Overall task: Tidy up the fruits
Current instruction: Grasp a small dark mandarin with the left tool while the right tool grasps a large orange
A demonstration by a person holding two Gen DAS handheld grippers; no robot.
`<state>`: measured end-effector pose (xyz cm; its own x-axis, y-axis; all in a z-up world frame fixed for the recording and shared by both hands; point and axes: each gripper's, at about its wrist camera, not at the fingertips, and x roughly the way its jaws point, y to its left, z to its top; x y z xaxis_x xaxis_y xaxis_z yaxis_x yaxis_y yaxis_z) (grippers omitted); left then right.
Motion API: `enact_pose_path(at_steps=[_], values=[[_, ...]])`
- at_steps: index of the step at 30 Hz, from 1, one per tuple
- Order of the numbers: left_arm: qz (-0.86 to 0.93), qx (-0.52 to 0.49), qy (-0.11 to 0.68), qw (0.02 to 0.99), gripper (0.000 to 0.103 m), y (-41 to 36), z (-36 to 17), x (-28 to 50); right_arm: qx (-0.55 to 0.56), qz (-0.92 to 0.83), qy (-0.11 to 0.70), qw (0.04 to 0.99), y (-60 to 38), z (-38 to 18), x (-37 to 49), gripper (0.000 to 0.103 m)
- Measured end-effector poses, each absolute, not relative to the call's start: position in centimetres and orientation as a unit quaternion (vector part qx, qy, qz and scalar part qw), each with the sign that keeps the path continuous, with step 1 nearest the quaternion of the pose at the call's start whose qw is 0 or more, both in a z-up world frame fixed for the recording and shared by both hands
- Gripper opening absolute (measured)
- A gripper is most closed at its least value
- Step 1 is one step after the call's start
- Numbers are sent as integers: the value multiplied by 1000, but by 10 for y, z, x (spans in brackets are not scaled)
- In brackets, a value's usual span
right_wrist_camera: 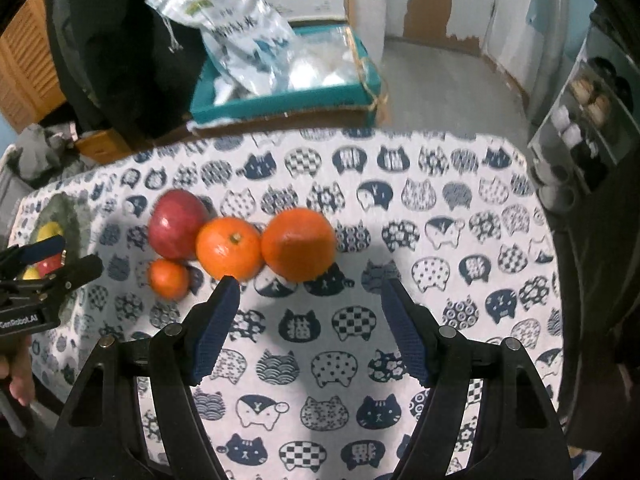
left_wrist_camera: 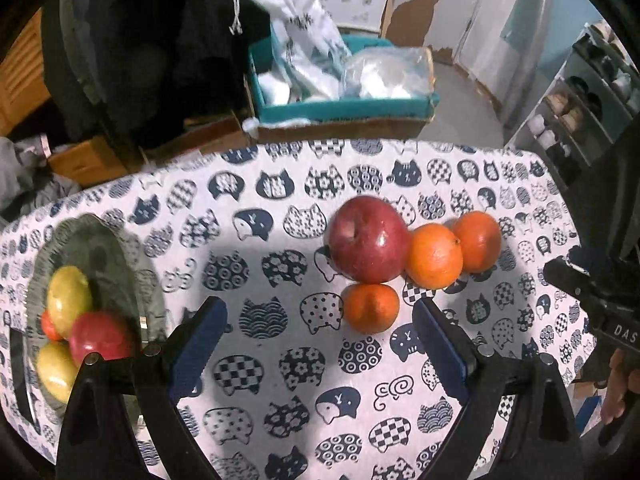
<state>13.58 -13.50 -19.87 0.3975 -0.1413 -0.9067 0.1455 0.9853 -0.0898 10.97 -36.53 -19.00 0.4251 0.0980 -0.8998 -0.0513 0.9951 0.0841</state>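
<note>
A red apple (left_wrist_camera: 366,238) lies on the cat-print tablecloth beside two oranges (left_wrist_camera: 434,256) (left_wrist_camera: 478,240), with a small tangerine (left_wrist_camera: 371,307) in front of it. A dark glass plate (left_wrist_camera: 100,248) at the left holds two yellow fruits, a red apple (left_wrist_camera: 98,338) and a small orange fruit. My left gripper (left_wrist_camera: 320,322) is open and empty, just short of the tangerine. My right gripper (right_wrist_camera: 310,292) is open and empty, just in front of the two oranges (right_wrist_camera: 229,248) (right_wrist_camera: 298,244). The apple (right_wrist_camera: 176,224) and tangerine (right_wrist_camera: 168,278) sit to their left.
The cat-print cloth (right_wrist_camera: 360,360) covers the table. Behind the table's far edge stands a teal box (left_wrist_camera: 344,108) with plastic bags, next to a dark chair with clothes (left_wrist_camera: 132,52). A shelf (left_wrist_camera: 580,92) stands at the right. The other gripper (left_wrist_camera: 592,300) shows at the right edge.
</note>
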Motion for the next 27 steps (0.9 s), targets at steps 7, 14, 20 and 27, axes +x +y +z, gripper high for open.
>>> enact_pose_path(at_steps=[7,14,20,27], values=[[-100,18,560,822,95,-155,-230,144,28,38,560,827,-371,-216,118,74],[-105,27,578,809,94,-168,-252,151,38,45,569,820,-373,-231,127,74],[-109,25,592,798,79,-170,-267,155,27,55,574,817,-367,-242,138,74],[-148,7,603,784,50,-176,-273,154,23,75,571,817,-363,-253,155,74]])
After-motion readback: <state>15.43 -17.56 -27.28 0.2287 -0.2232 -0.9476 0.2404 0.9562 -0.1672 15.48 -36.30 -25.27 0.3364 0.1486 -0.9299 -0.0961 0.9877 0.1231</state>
